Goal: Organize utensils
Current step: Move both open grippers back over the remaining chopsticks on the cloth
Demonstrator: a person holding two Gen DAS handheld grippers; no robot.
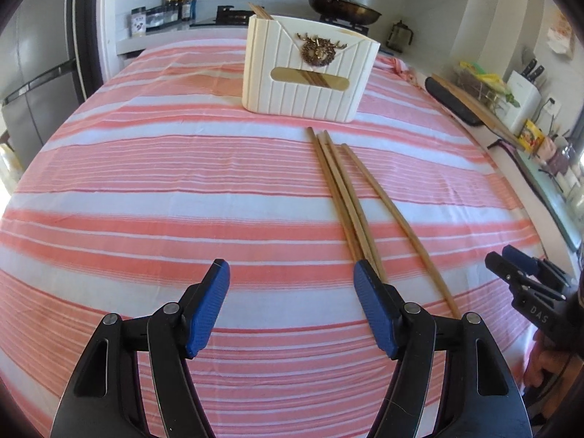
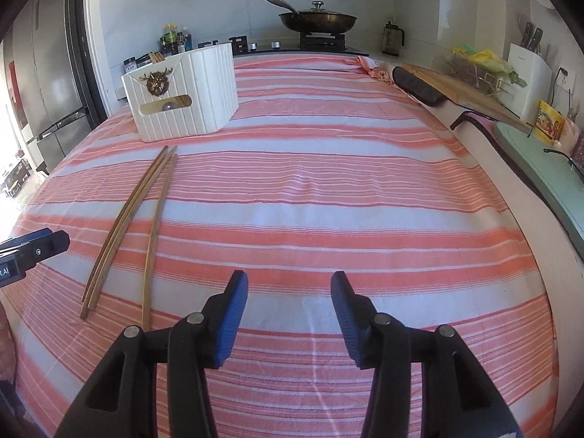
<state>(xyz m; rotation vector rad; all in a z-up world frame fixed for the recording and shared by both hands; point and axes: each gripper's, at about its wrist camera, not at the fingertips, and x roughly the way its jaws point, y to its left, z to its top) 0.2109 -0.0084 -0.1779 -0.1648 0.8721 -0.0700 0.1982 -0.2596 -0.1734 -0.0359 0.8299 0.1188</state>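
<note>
Four chopsticks (image 1: 352, 200) lie loose on the striped cloth (image 1: 164, 168) over the worktop, in front of the white holder (image 1: 310, 73), their far tips just short of its base. Three lie packed together; the fourth splays off to one side and looks slightly bowed. A few more sticks already stand in the holder's back corner.

They look like plain wood or bamboo: light, stiff, thin, and lying flat on soft fabric, so I judge they will roll or scissor apart if pinched near an end. A hold across the bundle around its middle, or on the thicker near ends, seems safest; the stray one probably needs its own pick.

The left gripper (image 1: 292, 273) hangs over the near ends, jaws spread wide and empty, its right pad sitting over the bundle in the left view; whether it touches the wood I cannot tell. The right gripper (image 2: 290, 284) hovers above bare cloth, well to the side of the sticks, jaws released about halfway, nothing between them.
</note>
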